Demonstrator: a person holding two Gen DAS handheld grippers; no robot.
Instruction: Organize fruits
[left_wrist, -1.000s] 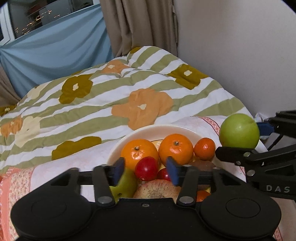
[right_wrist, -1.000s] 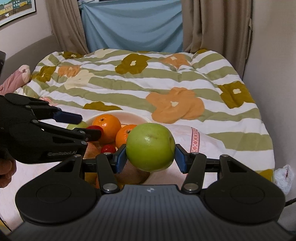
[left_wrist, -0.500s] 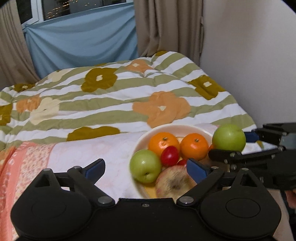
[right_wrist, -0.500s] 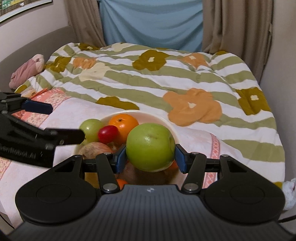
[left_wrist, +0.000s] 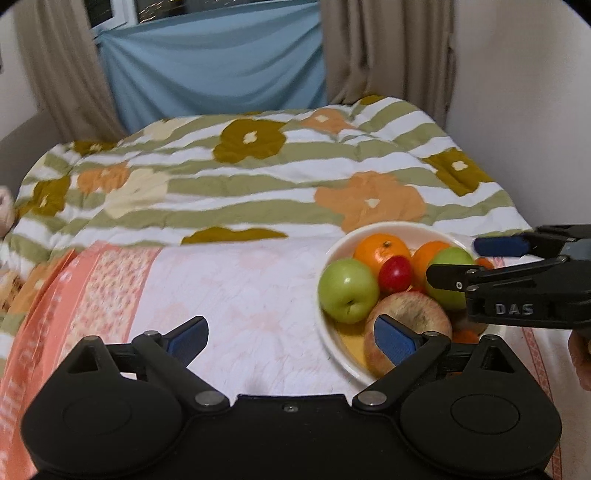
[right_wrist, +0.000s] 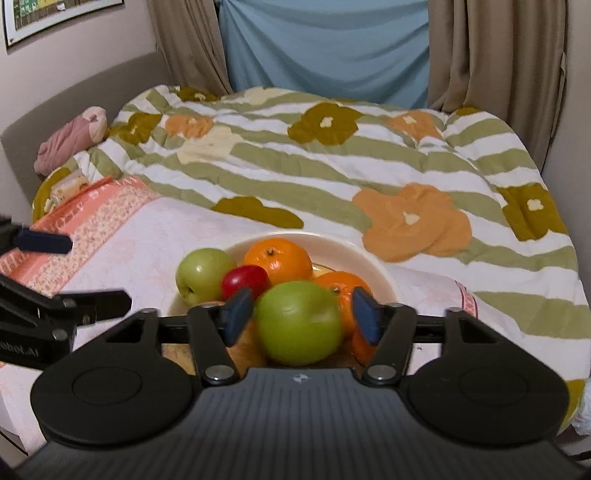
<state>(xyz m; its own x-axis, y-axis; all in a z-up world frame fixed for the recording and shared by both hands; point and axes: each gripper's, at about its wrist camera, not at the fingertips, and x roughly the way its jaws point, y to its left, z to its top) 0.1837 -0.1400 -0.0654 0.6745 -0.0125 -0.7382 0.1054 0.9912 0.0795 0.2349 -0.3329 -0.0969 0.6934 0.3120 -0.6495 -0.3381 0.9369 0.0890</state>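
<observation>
A cream bowl (left_wrist: 334, 254) (right_wrist: 369, 258) on a white-and-pink cloth holds oranges (left_wrist: 380, 249), a red fruit (left_wrist: 395, 273), a green apple (left_wrist: 347, 290) and a reddish apple (left_wrist: 410, 317). My right gripper (right_wrist: 301, 314) is over the bowl with its jaws spread; a second green apple (right_wrist: 299, 321) lies between the pads with gaps on both sides, resting on the fruit pile. It also shows in the left wrist view (left_wrist: 448, 291). My left gripper (left_wrist: 291, 338) is open and empty, over the cloth left of the bowl.
The bowl sits on a bed with a striped floral quilt (right_wrist: 332, 155). A pink soft toy (right_wrist: 70, 138) lies at the far left by the headboard. Curtains (right_wrist: 325, 48) and a wall stand behind and to the right.
My right gripper lowered the green apple onto the pile in the bowl and opened off it. My left gripper opened wide and drew back to the left, away from the bowl.
</observation>
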